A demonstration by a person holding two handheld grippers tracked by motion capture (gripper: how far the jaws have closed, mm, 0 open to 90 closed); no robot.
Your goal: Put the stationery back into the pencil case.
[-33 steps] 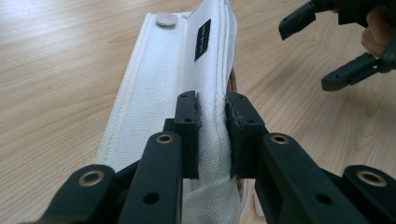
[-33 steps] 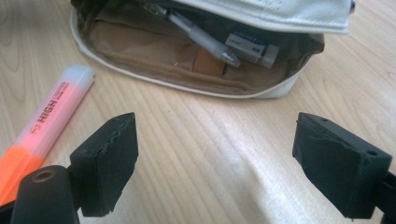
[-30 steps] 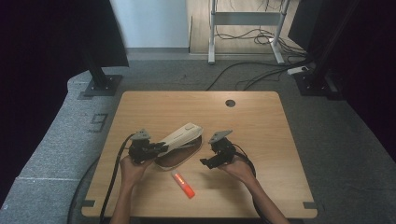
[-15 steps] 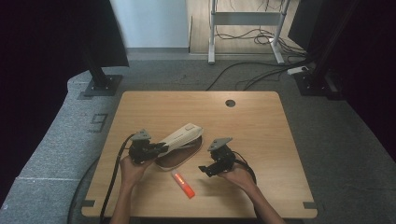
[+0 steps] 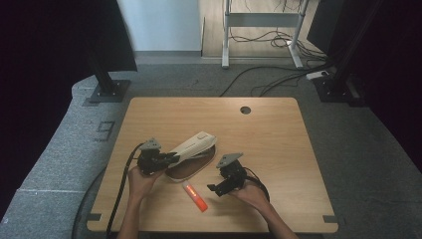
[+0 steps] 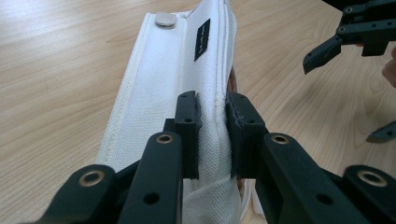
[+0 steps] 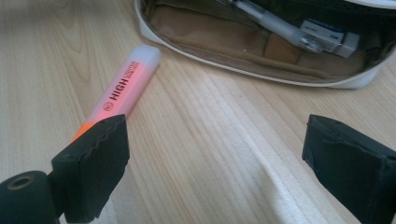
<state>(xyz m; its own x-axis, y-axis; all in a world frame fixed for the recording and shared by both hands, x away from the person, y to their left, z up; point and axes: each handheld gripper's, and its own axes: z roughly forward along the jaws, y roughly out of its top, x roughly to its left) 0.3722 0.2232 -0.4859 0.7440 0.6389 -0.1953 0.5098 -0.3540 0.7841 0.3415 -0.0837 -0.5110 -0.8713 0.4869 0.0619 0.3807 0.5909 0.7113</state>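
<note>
My left gripper [image 5: 166, 159]: matte black body, grey three-cornered plate on top, thick black cable looping off the back. Its jaws are black blocks on flat arms, with brass-ringed pivot holes and small round screw holes on the pad mounts. My right gripper [image 5: 217, 188]: same black build, same grey plate, black cable coiled at the wrist. Its pads [image 7: 95, 158] are square, rough-edged black rubber. Forearms bare, no sleeves.
</note>
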